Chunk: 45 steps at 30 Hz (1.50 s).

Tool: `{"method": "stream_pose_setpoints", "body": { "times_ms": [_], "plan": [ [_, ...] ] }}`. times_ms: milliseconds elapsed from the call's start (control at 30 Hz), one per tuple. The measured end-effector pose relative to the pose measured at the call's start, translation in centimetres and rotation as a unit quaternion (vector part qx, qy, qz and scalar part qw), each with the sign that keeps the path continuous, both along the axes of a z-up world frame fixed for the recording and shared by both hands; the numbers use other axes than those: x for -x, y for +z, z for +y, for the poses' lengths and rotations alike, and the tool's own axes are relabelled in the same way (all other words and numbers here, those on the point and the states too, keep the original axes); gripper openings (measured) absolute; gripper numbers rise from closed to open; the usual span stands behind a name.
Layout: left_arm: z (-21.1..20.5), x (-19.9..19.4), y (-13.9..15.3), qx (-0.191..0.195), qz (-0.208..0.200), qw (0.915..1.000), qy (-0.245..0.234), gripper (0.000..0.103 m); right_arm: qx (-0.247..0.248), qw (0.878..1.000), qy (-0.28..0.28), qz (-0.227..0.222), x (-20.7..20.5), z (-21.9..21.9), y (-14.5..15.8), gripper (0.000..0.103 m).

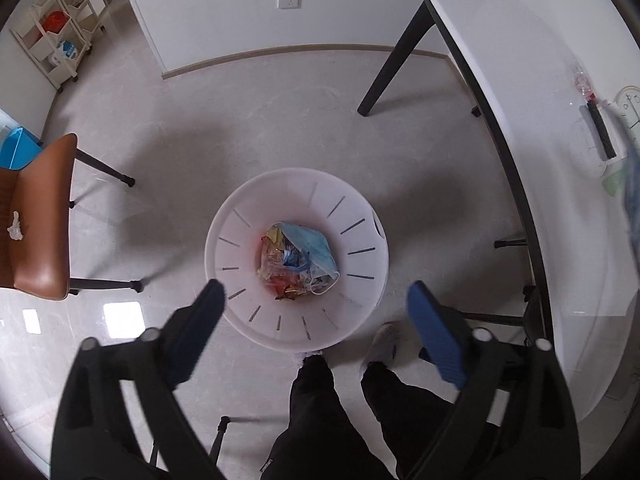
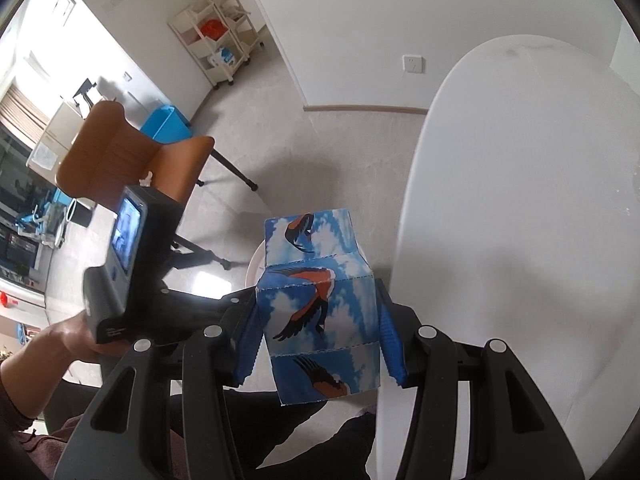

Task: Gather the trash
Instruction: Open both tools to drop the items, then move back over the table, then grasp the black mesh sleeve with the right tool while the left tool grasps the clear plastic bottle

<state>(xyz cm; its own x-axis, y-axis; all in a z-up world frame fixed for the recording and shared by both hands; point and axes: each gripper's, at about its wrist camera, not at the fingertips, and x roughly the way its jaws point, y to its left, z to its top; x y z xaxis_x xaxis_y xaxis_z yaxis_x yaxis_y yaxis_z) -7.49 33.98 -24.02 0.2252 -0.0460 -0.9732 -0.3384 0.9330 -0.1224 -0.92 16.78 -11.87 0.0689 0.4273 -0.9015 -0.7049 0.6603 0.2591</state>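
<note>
Trash (image 1: pixel 298 260), a blue face mask among wrappers, lies at the bottom of the white bin (image 1: pixel 360 216) on the floor, left of the white worktop (image 1: pixel 560 80). Directly above the bin, the left claw (image 1: pixel 314 308) stands wide apart with nothing between its pads. The right claw (image 2: pixel 320 320) is clamped on a blue bird-printed carton (image 2: pixel 316 300) beside the worktop's near edge.

The white bin (image 2: pixel 256 264) hides mostly behind the bird-printed carton (image 2: pixel 316 304), its contents unseen.
</note>
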Motion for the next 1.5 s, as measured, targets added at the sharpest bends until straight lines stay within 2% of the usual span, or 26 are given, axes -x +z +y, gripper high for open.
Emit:
{"method": "stream_pose_setpoints", "body": {
  "times_ms": [67, 300, 333, 400, 467, 633, 833, 1067, 1200, 1333, 1500],
  "plan": [
    [0.6, 0.5, 0.7, -0.004, -0.005, 1.0, 0.002, 0.095, 0.006, 1.0, 0.009, 0.0, 0.3, 0.9, -0.4, 0.051],
    [4.3, 3.7, 3.6, -0.038, -0.002, 0.9987, 0.034, 0.095, 0.016, 0.999, 0.049, 0.012, 1.1, 4.8, -2.6, 0.053],
    [4.7, 4.1, 4.0, -0.042, -0.003, 0.9984, 0.038, 0.095, 0.019, 0.998, 0.056, 0.015, 1.3, 5.7, -3.2, 0.056],
    [5.3, 4.9, 4.9, -0.049, -0.009, 0.9975, 0.05, 0.095, 0.027, 0.997, 0.065, 0.024, 1.5, 6.6, -4.3, 0.083],
    [5.4, 5.4, 5.8, -0.056, -0.016, 0.9965, 0.061, 0.095, 0.042, 0.997, 0.062, 0.013, 1.7, 7.4, -4.9, 0.091],
    [4.9, 5.6, 7.4, -0.065, -0.031, 0.9953, 0.065, 0.095, 0.041, 0.999, 0.027, 0.016, 1.4, 6.7, -4.0, 0.095],
    [2.5, 3.7, 9.2, -0.077, -0.052, 0.9954, 0.02, 0.095, 0.036, 0.998, -0.049, 0.007, 0.5, 2.5, -1.0, 0.1],
    [-1.5, -0.4, 11.1, -0.069, -0.071, 0.994, -0.046, 0.095, 0.037, 0.988, -0.147, -0.001, -0.8, -5.3, 0.9, 0.1],
    [-5.6, -3.5, 12.3, -0.076, -0.083, 0.9892, -0.094, 0.095, 0.035, 0.98, -0.194, -0.001, -1.9, -9.7, 1.2, 0.1],
    [-10.2, -6.5, 13.2, -0.064, -0.097, 0.9849, -0.128, 0.095, 0.031, 0.97, -0.243, -0.006, -3.6, -15.4, 1.4, 0.1],
    [-17.3, -11.3, 14.2, -0.058, -0.111, 0.9766, -0.175, 0.095, 0.044, 0.96, -0.276, -0.027, -5.8, -21.6, 1.7, 0.1]
  ]
}}
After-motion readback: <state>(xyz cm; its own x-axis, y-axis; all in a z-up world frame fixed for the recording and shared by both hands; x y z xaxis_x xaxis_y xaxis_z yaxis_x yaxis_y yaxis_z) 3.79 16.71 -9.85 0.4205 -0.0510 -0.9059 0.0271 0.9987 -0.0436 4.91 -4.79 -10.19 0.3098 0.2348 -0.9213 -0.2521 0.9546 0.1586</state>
